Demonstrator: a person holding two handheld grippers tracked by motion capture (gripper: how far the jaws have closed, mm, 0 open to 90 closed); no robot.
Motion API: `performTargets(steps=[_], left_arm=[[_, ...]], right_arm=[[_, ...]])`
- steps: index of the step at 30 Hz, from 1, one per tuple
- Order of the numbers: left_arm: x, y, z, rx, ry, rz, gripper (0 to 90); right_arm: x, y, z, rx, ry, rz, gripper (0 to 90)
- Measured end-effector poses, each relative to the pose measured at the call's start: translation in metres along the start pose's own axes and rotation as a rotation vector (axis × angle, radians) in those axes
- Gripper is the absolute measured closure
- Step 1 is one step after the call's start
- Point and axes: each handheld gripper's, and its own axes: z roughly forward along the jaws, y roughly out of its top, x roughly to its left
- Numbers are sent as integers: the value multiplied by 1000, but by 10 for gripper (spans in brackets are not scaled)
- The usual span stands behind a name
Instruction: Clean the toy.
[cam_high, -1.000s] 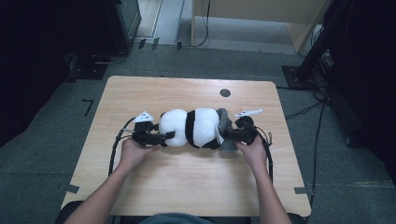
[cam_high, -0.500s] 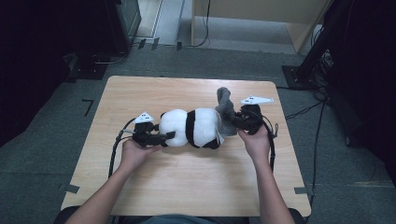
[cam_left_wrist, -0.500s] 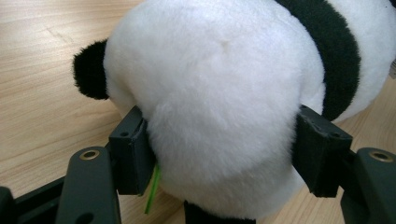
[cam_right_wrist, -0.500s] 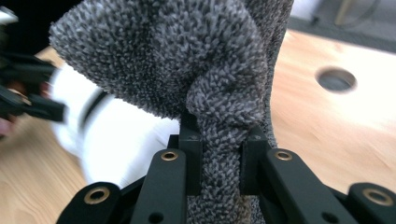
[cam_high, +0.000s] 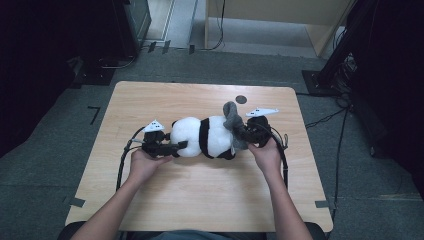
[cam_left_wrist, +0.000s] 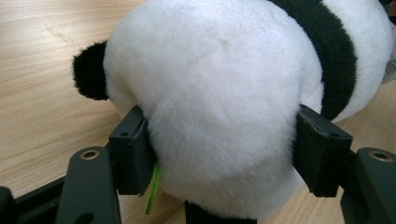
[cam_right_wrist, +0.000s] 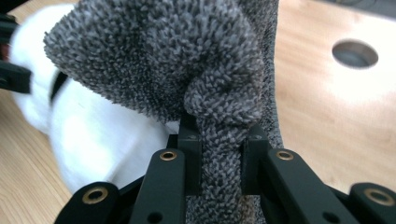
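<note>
A plush panda (cam_high: 202, 137) lies lengthwise between both grippers: the left gripper (cam_high: 176, 148) clamps its white end, the right gripper (cam_high: 239, 131) pinches grey cloth (cam_high: 231, 116) at the opposite end.

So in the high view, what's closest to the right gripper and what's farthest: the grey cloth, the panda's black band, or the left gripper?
1. grey cloth: pinched in the right gripper.
2. black band: around the panda's middle.
3. left gripper: at the panda's far, left end.

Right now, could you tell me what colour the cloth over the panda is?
Speckled grey cloth, best in the right gripper view.
</note>
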Motion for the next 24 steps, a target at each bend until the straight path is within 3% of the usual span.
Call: performTargets(steps=[3, 7, 11, 14, 18, 21, 24], left_arm=[[1, 0, 0, -2, -1, -5, 315], [2, 0, 1, -8, -5, -12, 316], [3, 0, 1, -6, -10, -12, 316], [3, 0, 0, -5, -12, -12, 316], [3, 0, 0, -4, -14, -13, 317], [3, 0, 0, -3, -12, -10, 319], [2, 0, -1, -3, -9, -9, 321]], right_arm=[[-6, -6, 5, 21, -1, 13, 773], [-12, -17, 12, 44, 26, 68, 776], [-15, -30, 26, 139, 26, 84, 771], [-13, -35, 31, 169, 22, 94, 771], [-18, -34, 21, 148, 7, 116, 773], [-23, -29, 7, 97, 9, 141, 774], [-20, -19, -10, 32, 13, 136, 774]])
